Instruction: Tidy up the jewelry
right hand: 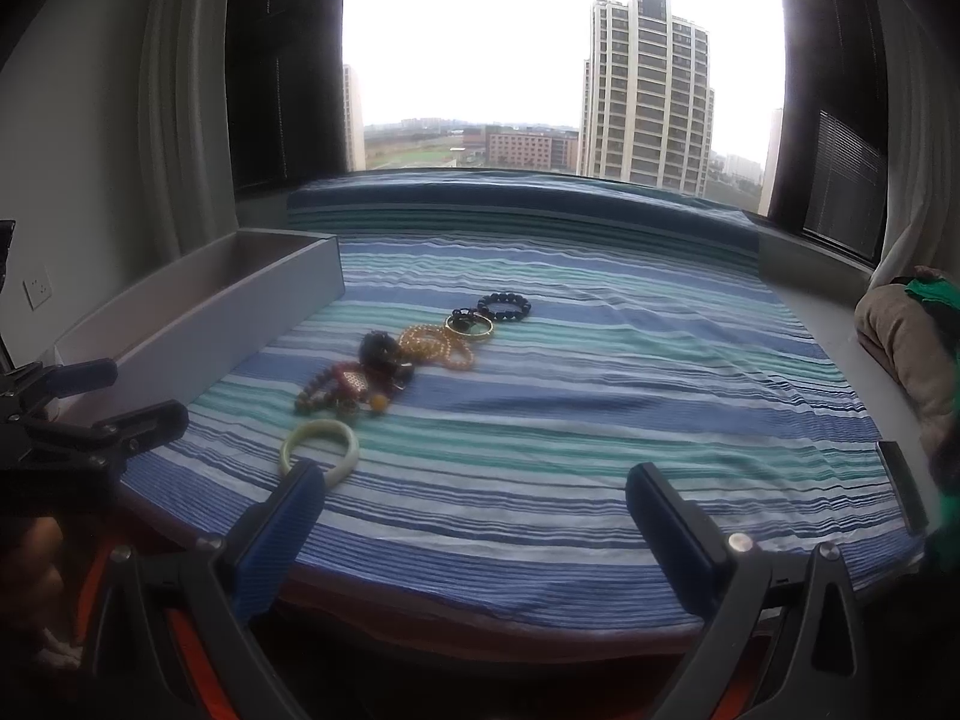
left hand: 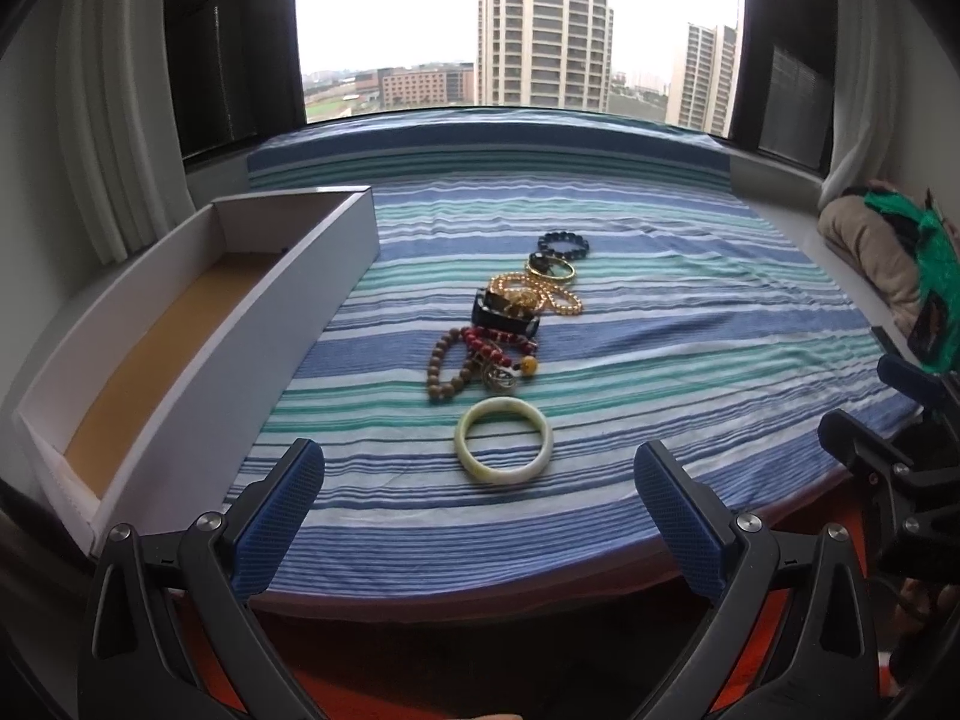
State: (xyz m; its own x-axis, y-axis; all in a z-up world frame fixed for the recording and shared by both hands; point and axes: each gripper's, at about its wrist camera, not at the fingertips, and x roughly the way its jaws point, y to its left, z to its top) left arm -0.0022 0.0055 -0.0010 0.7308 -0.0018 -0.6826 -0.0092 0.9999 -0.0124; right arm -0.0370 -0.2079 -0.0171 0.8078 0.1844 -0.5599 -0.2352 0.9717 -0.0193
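A row of jewelry lies on the striped cloth: a pale jade bangle nearest, then brown wooden beads, red beads, a dark watch-like piece, gold beads, a gold bangle and a dark bead bracelet. The jade bangle and dark bracelet show in the right wrist view too. An open white box stands at the left. My left gripper is open and empty just before the jade bangle. My right gripper is open and empty, right of the bangle.
A beige and green bundle lies at the right edge. A window and curtains are behind the table. The table's front edge is close to both grippers. The other gripper shows at the right of the left wrist view.
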